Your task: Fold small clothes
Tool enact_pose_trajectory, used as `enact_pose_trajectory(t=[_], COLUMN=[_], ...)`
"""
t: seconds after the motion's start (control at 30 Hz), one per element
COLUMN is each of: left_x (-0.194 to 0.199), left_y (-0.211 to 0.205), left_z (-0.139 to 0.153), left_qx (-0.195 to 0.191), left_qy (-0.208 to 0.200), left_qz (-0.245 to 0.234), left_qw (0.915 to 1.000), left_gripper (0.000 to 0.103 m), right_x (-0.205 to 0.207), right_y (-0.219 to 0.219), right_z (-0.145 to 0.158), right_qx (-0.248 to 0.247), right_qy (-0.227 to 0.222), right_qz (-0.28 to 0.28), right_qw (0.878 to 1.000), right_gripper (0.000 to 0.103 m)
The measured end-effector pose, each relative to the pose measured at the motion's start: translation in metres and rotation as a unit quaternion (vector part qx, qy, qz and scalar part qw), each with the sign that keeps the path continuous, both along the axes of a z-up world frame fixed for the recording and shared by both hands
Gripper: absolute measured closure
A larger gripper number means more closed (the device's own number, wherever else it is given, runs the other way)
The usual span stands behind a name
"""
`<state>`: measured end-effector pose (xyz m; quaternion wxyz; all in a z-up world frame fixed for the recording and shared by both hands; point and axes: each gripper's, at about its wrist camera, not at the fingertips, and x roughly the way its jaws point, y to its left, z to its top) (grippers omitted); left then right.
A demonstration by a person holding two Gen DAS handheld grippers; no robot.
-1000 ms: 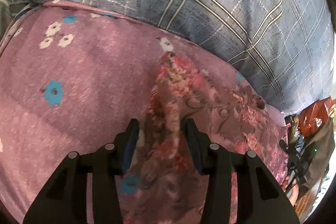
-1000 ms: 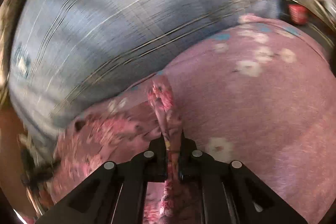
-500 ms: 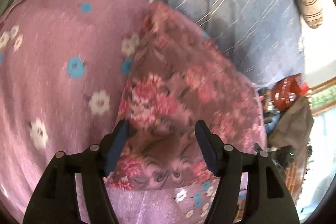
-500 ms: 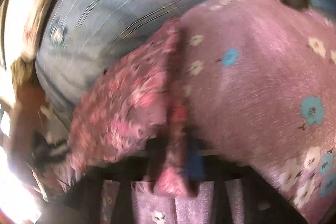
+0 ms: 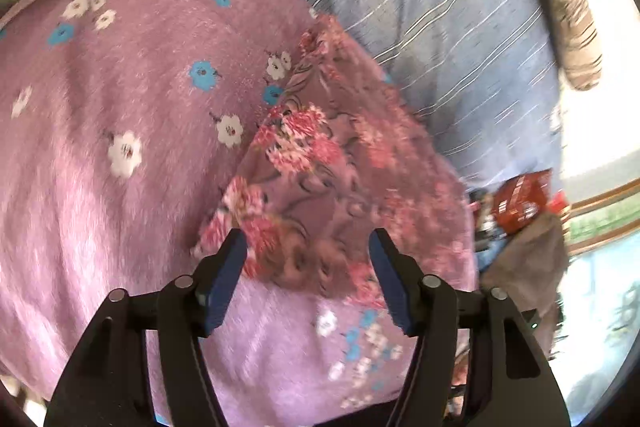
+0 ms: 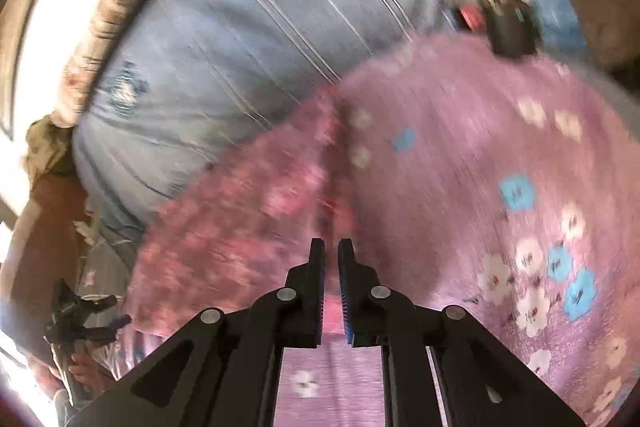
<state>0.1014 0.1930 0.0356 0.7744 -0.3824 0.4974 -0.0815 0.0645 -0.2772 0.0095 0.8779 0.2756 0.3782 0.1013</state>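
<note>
A blue-grey plaid bedcover (image 5: 452, 39) with pale stripes and a round printed emblem fills the far part of both wrist views. Over its near side lies a fuzzy lilac blanket (image 5: 132, 99) dotted with small white and blue flowers, which takes up most of the left and near area. On that blanket, toward its right edge where it meets the plaid cover, rests the small garment (image 5: 320, 183), a mauve cloth printed with pink and red roses, lying flattened in a folded, roughly oblong shape that runs from near to far. A beige striped pillow (image 5: 572, 15) sits along the far right, next to bright window light. Beyond the blanket's right edge is a blurred clutter with a red packet (image 5: 520, 203). The left gripper (image 5: 308, 271) hovers over the near end of the garment; its jaws have just been opening and now stand wide apart, the blue pads clear of the cloth, so the garment is released. In the right wrist view, which is motion-blurred, the right gripper (image 6: 331, 263) has its jaws drawn nearly together with only a thin slit between the pads; nothing is held in them, and the garment (image 6: 248, 223) lies just beyond and to the left of its tips.
</note>
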Motion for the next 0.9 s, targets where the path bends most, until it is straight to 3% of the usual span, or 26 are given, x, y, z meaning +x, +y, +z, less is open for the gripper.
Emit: enact_pose_trajectory(t=[0.1,0.2,0.23,0.3,0.33,0.47,0.6,0.63,0.67,0.77,0.87,0.9], left_x=[-0.007,-0.003,-0.005,-0.007,-0.009,-0.016,-0.006,-0.003,-0.001,0.002,0.001,-0.001], left_y=[-0.007,-0.016,-0.015,-0.012,-0.01,-0.006,-0.009,-0.009,-0.01,-0.012,-0.011,-0.01], left_z=[-0.014,-0.041,-0.045,-0.04,-0.038,-0.031,-0.041,-0.045,-0.045,-0.039,-0.043,-0.043], left_qx=[-0.023,-0.006,-0.012,-0.021,-0.035,-0.058,-0.073,-0.077,-0.076,-0.059,-0.057,-0.064], left_qy=[0.008,0.05,0.041,0.038,0.041,0.025,0.039,0.046,0.048,0.041,0.054,0.056], left_qz=[-0.004,-0.003,0.002,0.005,0.005,0.004,0.018,0.025,0.035,0.036,0.038,0.038], left_qw=[0.9997,0.9987,0.9991,0.999,0.9985,0.998,0.9964,0.9957,0.9953,0.9968,0.9962,0.9957], left_gripper=[0.03,0.031,0.031,0.031,0.03,0.03,0.031,0.033,0.035,0.038,0.038,0.038], right_x=[-0.003,0.011,0.014,0.006,0.005,-0.005,0.004,0.006,0.004,-0.008,-0.005,-0.003], right_y=[0.011,0.028,0.031,0.028,0.025,-0.001,0.003,0.008,0.011,-0.001,-0.012,-0.012], right_z=[0.005,-0.027,-0.042,-0.044,-0.041,-0.027,-0.042,-0.042,-0.036,-0.016,-0.013,-0.015], right_qx=[-0.016,-0.045,-0.065,-0.053,-0.042,0.019,0.016,0.003,-0.021,0.023,-0.042,-0.046], right_qy=[-0.022,0.035,0.067,0.041,0.052,0.026,0.061,0.061,0.047,-0.002,0.024,0.032], right_qz=[0.019,0.04,0.041,0.032,0.032,-0.016,0.0,0.01,0.011,0.008,-0.016,-0.017], right_qw=[0.999,0.998,0.995,0.997,0.997,0.999,0.998,0.998,0.999,1.0,0.999,0.998], right_gripper=[0.091,0.09,0.094,0.093,0.093,0.083,0.08,0.085,0.103,0.103,0.102,0.096])
